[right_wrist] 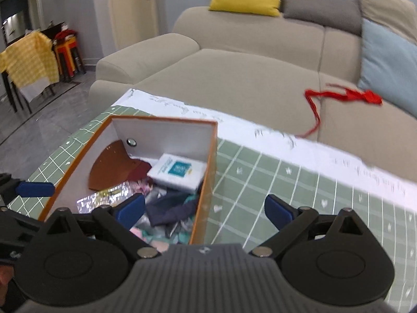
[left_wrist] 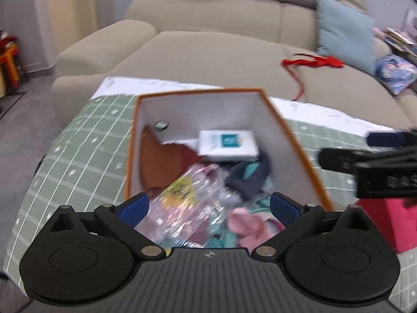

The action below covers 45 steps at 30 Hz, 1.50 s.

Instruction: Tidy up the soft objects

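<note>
**Both grippers empty above the filled box**

The left gripper (left_wrist: 208, 206) hangs with its jaws spread wide and nothing pinched; a clear crinkly packet (left_wrist: 182, 208) lies loose below them. The right gripper (right_wrist: 204, 210) is also spread and empty, straddling the box's right wall at its 12 o'clock.

The orange box (left_wrist: 294, 140) sits on the green grid mat (left_wrist: 78, 143). Inside lie the packet, a dark cloth (right_wrist: 172, 208), pink (left_wrist: 245, 224) and teal fabric, and a white tissue pack (right_wrist: 179, 173) toward the far wall at 12 o'clock.

This looks like the gap between 2 placements, a drop apparently done. 1 soft item remains outside: a red ribbon (right_wrist: 346, 96) on the sofa (right_wrist: 234, 78), at about 1 o'clock from the right gripper. The next move probably calls for reaching across the mat and pinching its thin, limp strands.
</note>
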Each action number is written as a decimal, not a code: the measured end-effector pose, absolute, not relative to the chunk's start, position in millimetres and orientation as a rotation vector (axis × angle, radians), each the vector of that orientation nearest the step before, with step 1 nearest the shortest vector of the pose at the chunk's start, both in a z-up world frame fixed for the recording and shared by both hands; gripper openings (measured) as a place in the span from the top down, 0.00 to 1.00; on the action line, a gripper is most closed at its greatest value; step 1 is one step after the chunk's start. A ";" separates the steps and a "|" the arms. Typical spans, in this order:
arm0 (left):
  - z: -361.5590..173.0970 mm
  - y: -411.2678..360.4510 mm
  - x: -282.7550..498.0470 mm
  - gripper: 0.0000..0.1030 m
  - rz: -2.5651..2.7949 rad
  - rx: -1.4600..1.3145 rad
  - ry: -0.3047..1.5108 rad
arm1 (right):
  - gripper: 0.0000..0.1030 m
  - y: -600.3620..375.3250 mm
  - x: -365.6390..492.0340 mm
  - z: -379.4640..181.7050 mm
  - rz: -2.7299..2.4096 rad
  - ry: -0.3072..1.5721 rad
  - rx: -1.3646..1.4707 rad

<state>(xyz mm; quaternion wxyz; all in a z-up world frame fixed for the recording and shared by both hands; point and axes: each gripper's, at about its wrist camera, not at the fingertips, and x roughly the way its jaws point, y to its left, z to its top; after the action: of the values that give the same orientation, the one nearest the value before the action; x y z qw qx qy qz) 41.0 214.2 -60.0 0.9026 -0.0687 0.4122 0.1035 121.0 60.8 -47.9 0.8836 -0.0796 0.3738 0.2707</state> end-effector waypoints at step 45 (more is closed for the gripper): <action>-77.5 215.3 11.6 0.00 0.331 -0.088 0.922 | 0.03 61.1 60.9 -91.5 0.391 0.859 -0.125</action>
<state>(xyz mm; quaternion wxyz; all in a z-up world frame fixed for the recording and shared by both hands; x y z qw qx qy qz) 11.6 215.3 -77.5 0.8814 -0.0423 0.4428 0.1590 60.9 61.1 -91.5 0.8888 -0.0600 0.4135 0.1884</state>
